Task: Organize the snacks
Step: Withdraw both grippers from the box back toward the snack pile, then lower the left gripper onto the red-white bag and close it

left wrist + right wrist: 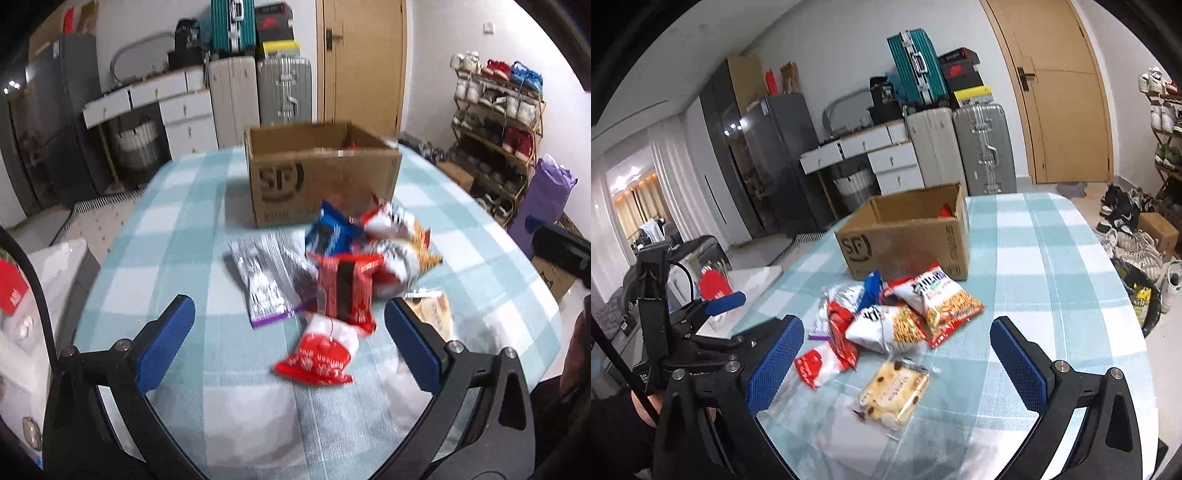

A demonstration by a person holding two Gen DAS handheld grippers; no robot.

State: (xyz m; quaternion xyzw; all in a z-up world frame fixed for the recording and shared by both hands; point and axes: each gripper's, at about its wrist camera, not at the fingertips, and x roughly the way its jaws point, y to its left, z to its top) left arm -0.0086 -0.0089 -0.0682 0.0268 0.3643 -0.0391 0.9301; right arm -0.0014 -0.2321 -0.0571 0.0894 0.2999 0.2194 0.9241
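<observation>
Left wrist view first: the left tongs are spread wide with nothing between the pads, hanging over the near edge of the snack pile on the checked counter. Closest to them is the red-and-white packet, lying just ahead and a bit right of centre, its long side running roughly away from the camera. Behind it sits the red pack, and the cardboard box stands open at the far side of the pile.

Right wrist view: the right tongs are also released, empty. The clear-wrapped cookie pack lies right between the fingers' line of sight, apart from the heap, long axis slanting up to the right. I'd guess that's the right hand's pick, since it's clearly nearer than the left tongs off to the side.
</observation>
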